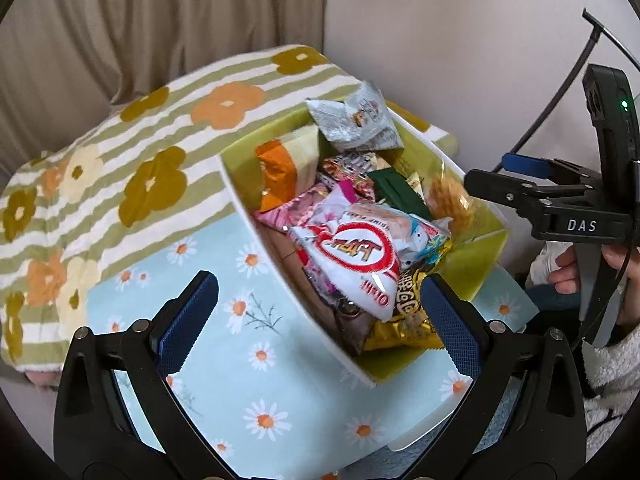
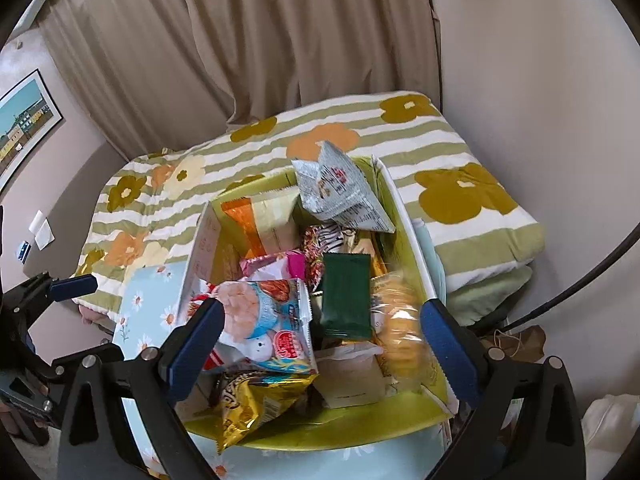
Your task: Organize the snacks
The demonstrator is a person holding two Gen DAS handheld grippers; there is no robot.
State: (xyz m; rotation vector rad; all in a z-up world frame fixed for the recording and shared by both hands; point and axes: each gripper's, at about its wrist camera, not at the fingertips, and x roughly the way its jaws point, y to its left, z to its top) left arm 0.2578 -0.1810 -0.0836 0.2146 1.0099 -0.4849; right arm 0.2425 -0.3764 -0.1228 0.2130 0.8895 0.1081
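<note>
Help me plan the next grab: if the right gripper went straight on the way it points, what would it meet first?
Probably the light-blue snack bag lying on top of the pile in the green box. The open right gripper holds nothing. Depth is unclear, so the dark green packet beside it could come first.

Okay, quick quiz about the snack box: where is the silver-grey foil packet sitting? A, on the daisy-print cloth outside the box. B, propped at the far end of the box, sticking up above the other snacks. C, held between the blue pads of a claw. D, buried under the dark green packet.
B: the silver-grey foil packet stands at the far end of the green-lined box, above the other snacks, clear of both claws.
</note>
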